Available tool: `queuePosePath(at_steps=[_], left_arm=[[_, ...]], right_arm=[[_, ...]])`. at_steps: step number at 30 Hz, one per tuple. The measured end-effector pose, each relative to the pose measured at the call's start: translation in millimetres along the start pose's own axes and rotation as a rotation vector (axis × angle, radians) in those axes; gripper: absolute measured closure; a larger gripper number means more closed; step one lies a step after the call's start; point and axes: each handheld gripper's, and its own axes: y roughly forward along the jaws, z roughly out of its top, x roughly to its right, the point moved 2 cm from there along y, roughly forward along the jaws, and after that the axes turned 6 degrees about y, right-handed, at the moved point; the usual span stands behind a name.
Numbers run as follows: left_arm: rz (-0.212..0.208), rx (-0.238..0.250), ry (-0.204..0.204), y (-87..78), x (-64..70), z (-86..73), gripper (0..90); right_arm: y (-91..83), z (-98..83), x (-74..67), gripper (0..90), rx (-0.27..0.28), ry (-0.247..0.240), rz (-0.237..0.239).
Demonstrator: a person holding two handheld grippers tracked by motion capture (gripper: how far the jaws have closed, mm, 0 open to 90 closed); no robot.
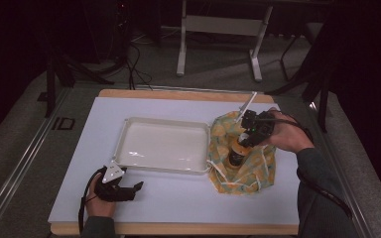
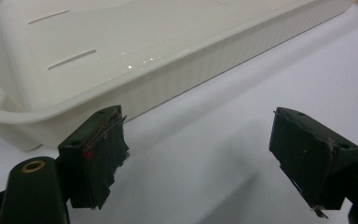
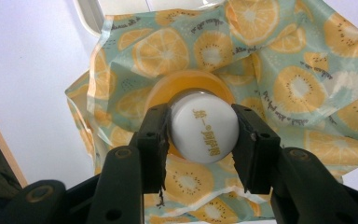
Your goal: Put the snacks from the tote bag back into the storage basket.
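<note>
While the left gripper (image 1: 129, 191) rests wide below the tray (image 1: 129, 130), the right gripper (image 3: 204, 140) clamps the bottle (image 3: 204, 131) on the cloth (image 3: 307, 93) beside it

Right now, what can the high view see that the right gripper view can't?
High view alone: the left gripper resting open on the white table near the tray's corner, both of the person's hands, and the whole cream tray.

Right gripper view alone: the printed writing on the bottle's white cap, and the jaws pressed on either side of that cap.

Both: the right gripper over the bottle, the fruit-print cloth bag under it, and some of the tray.
</note>
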Motion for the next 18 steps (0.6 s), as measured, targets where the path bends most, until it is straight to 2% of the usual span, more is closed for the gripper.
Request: queuePosePath(at_steps=[7, 18], left_arm=[[-0.001, 0.000, 0.000, 0.1, 0.0, 0.0, 18.7], [-0.001, 0.000, 0.000, -0.2, 0.1, 0.0, 18.7]], right_arm=[[-2.4, -0.3, -0.6, 58.8, 0.002, -0.004, 0.003], [-16.7, 2.0, -0.1, 58.9, 0.004, -0.010, -0.007]])
